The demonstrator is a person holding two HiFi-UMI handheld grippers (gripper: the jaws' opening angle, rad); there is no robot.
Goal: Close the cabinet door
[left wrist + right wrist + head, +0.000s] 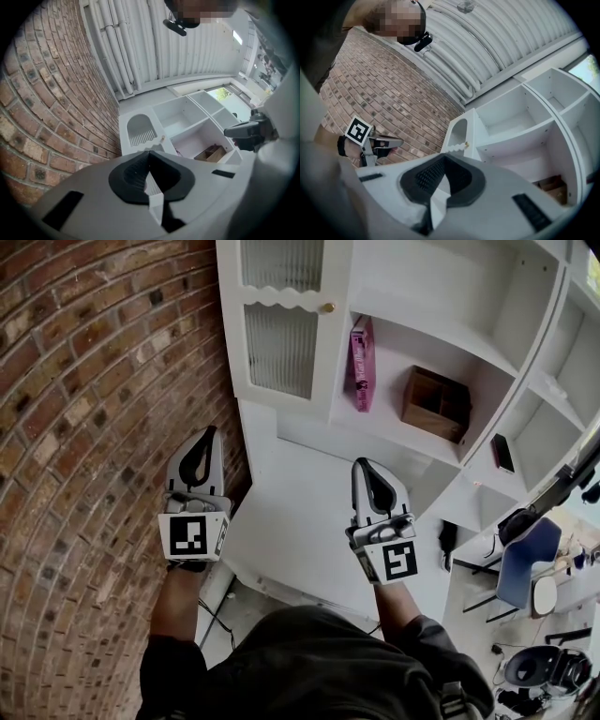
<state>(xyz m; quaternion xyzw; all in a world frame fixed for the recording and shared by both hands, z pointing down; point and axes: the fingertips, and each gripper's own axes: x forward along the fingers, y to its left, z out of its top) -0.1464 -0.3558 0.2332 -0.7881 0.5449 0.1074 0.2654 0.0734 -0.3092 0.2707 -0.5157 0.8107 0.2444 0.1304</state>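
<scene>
Hovering near the cabinet door (281, 343), left gripper (208, 432) and right gripper (362, 465) have jaws clenched together, holding nothing.

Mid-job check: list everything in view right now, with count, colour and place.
cabinet: one, white, open shelves, centre
cabinet door: one, white with ribbed panels, cabinet's left end
knob: one, gold, on the door's right edge
book: one, pink, upright on shelf beside the door
box: one, brown wood, same shelf, right of book
flat dark object: one, black, compartment further right, kind unclear
brick wall: one, red-brown, left of the cabinet
chair: one, blue, far right
left tool: one, white and black, shut, empty, near the wall
right tool: one, white and black, shut, empty, before the cabinet
</scene>
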